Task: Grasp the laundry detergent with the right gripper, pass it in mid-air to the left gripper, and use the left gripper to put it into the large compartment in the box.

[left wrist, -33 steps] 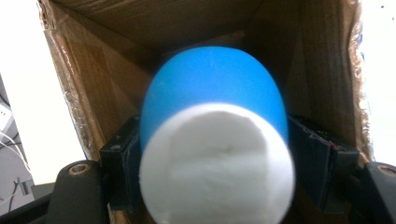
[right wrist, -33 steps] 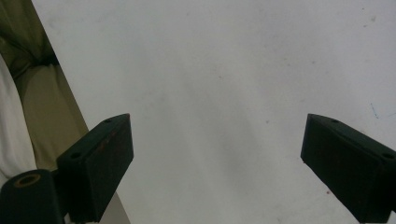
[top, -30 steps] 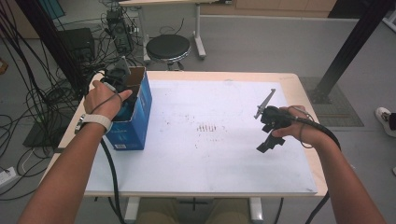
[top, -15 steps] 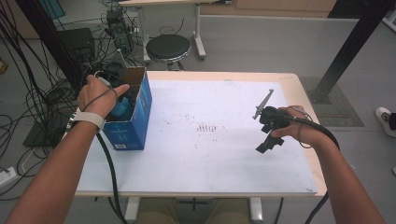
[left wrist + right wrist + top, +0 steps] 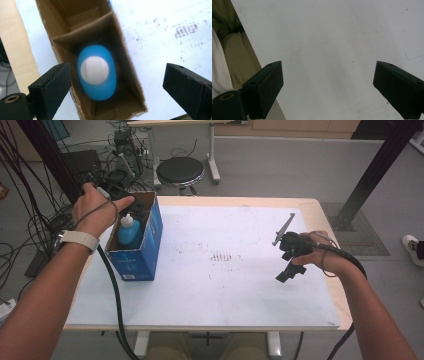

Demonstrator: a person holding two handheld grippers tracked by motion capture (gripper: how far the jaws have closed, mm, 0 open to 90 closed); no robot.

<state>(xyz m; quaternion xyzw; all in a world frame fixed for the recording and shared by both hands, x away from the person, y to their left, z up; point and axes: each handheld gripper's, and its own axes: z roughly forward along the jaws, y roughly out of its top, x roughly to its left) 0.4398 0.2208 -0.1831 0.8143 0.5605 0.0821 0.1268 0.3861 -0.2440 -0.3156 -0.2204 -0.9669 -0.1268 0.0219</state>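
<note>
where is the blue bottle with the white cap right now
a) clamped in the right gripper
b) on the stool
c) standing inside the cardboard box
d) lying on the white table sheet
c, the blue bottle stands upright in the cardboard box, with the left gripper open above it.

A smooth blue plastic bottle [image 5: 97,72] with a matt white cap sits in a rough brown cardboard box [image 5: 127,82]. The table [image 5: 240,285] has a matt white, smudged top with a pale wood edge.

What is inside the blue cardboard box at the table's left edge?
A blue bottle with a white cap stands upright in the blue cardboard box, in the near compartment. A cardboard divider sets off the far compartment, which looks bare. The bottle covers the floor beneath it.
</note>
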